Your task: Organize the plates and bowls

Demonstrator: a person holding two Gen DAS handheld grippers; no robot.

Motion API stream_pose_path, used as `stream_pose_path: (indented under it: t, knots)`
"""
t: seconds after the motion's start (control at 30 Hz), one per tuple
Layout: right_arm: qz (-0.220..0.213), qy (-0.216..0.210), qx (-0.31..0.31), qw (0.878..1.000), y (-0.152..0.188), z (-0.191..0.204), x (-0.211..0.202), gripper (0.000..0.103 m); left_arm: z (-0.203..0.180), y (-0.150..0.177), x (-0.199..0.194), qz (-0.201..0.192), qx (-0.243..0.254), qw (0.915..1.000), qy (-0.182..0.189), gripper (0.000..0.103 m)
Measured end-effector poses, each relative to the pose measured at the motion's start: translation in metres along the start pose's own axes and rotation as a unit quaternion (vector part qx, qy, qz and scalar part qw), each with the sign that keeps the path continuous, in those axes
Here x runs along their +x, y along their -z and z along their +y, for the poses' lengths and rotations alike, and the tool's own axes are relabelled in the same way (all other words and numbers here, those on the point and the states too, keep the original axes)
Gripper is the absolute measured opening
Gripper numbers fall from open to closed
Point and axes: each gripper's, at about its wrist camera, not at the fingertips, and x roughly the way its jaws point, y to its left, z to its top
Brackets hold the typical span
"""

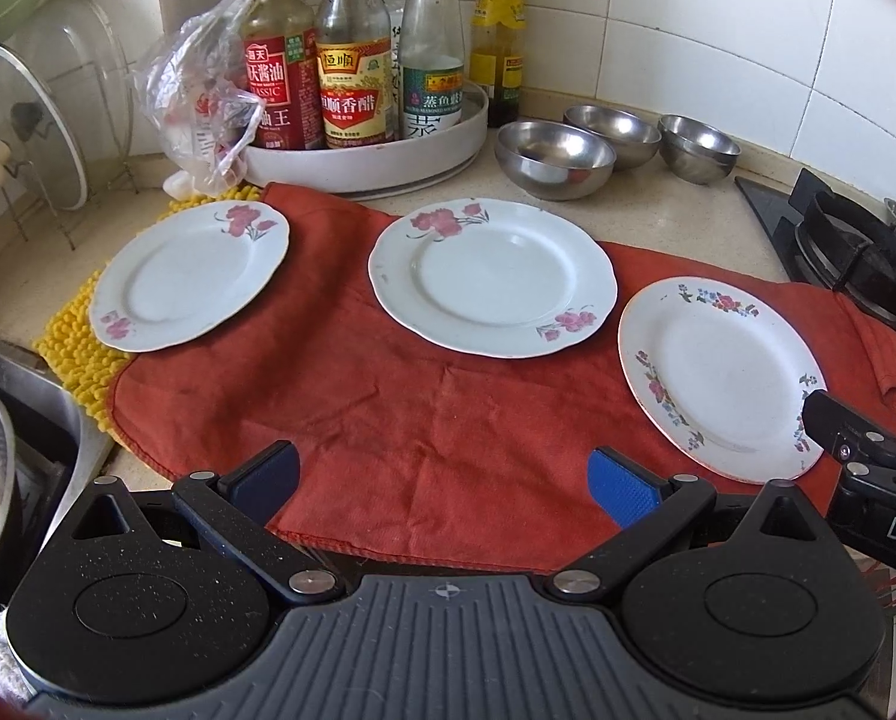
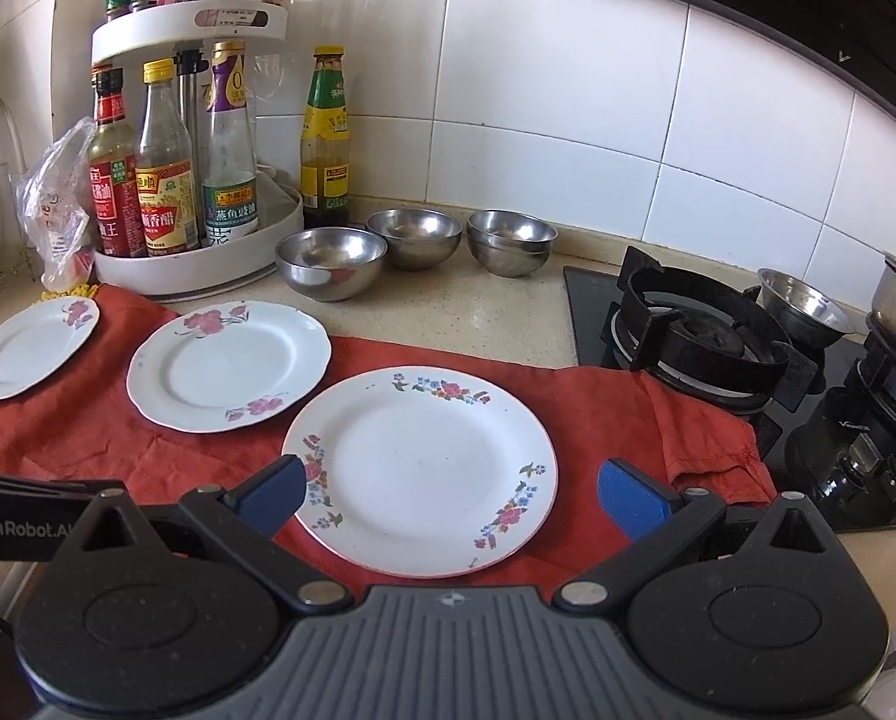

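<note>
Plates: 3 laid flat in a row on red cloth [image 1: 424, 420], likely spread for stacking. Near-right plate [image 2: 421, 468] sits between right gripper [image 2: 451, 495] jaws, wide open, empty. Left gripper [image 1: 445, 480] wide open, empty, over bare cloth. Middle plate [image 1: 491, 276], far-left plate [image 1: 190, 276] apart. 3 steel bowls [image 1: 553, 159] far, right one looks nested. Bottle [image 1: 352, 84] reads 恒顺香醋; gripper body reads GenRobot.

A home kitchen: a tiled wall [image 2: 568, 138] rises behind a beige countertop [image 2: 478, 312], with a gas stove [image 2: 706, 342] at the right, sauce bottles on a white turntable rack [image 2: 208, 264], and a sink [image 1: 34, 414] at the left.
</note>
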Motion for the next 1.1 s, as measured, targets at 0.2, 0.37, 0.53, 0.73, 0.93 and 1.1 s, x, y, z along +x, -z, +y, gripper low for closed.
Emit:
stream_pose_path:
  t: [0.2,0.37,0.53,0.73,0.93,1.1]
  knots:
    - [-0.001,0.009,0.002,1.0,0.001,-0.001,-0.001,0.103,-0.003,0.001,0.001,0.002,0.011,0.9999,-0.004,0.103]
    - [0.001,0.012,0.001,1.0,0.002,0.0,0.0,0.103,-0.004,0.002,0.003,0.003,0.013,0.9999,-0.003,0.103]
    - [0.003,0.013,-0.006,1.0,0.002,0.006,0.001,0.103,-0.002,0.002,0.005,0.006,0.015,0.9999,-0.004,0.103]
    - [0.005,0.011,-0.007,1.0,0.002,0.009,0.004,0.103,0.001,0.001,0.007,0.008,0.013,0.9999,-0.004,0.103]
    - [0.01,0.011,-0.01,1.0,0.001,0.015,0.006,0.103,0.002,0.0,0.01,0.012,0.014,0.9998,-0.003,0.103]
    - [0.012,0.013,-0.01,1.0,0.001,0.016,0.007,0.103,0.002,-0.001,0.012,0.013,0.018,0.9998,0.002,0.103]
